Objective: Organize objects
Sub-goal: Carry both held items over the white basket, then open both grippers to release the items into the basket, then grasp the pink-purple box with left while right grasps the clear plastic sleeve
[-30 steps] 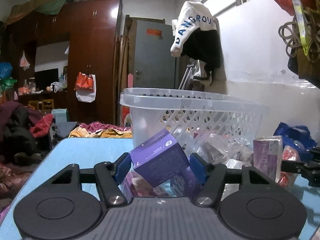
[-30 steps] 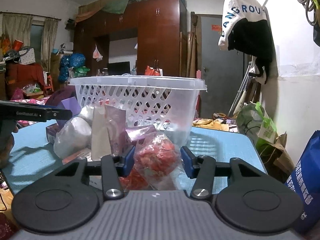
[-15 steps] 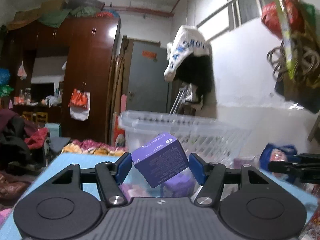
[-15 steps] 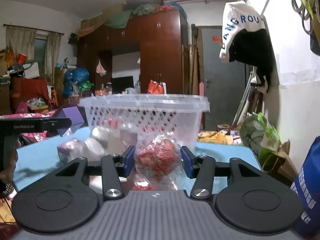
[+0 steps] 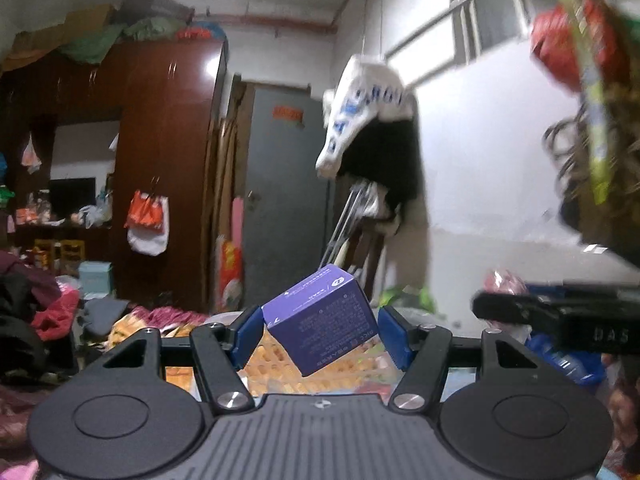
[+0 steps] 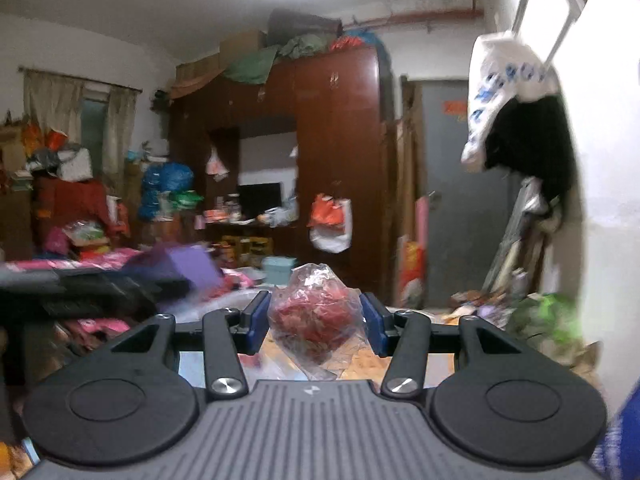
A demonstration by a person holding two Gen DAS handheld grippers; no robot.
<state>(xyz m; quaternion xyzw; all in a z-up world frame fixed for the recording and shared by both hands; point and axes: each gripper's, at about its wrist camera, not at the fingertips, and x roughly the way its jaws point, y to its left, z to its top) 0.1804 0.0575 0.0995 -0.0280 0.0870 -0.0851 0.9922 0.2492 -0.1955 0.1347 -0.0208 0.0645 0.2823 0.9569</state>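
Note:
My left gripper (image 5: 320, 330) is shut on a purple box (image 5: 322, 322), which sits tilted between the blue pads, lifted above the white plastic basket (image 5: 280, 360). The basket's lattice shows just below the box. My right gripper (image 6: 314, 322) is shut on a clear bag of red pieces (image 6: 318, 320), held up in the air. The right gripper's black finger (image 5: 560, 316) crosses the right side of the left wrist view with the bag behind it. The left gripper and its purple box (image 6: 188, 268) appear blurred at the left of the right wrist view.
A white wall with hanging clothes (image 5: 372, 140) stands on the right. A dark wooden wardrobe (image 6: 328, 160) and a grey door (image 5: 284, 200) lie ahead. Clutter and clothing piles (image 6: 80, 216) fill the room's left. A blue bag (image 6: 616, 440) is at the lower right.
Both grippers have risen with their loads. The basket, once filling the middle of both views, has dropped to just below the fingers. The table top has gone out of sight.

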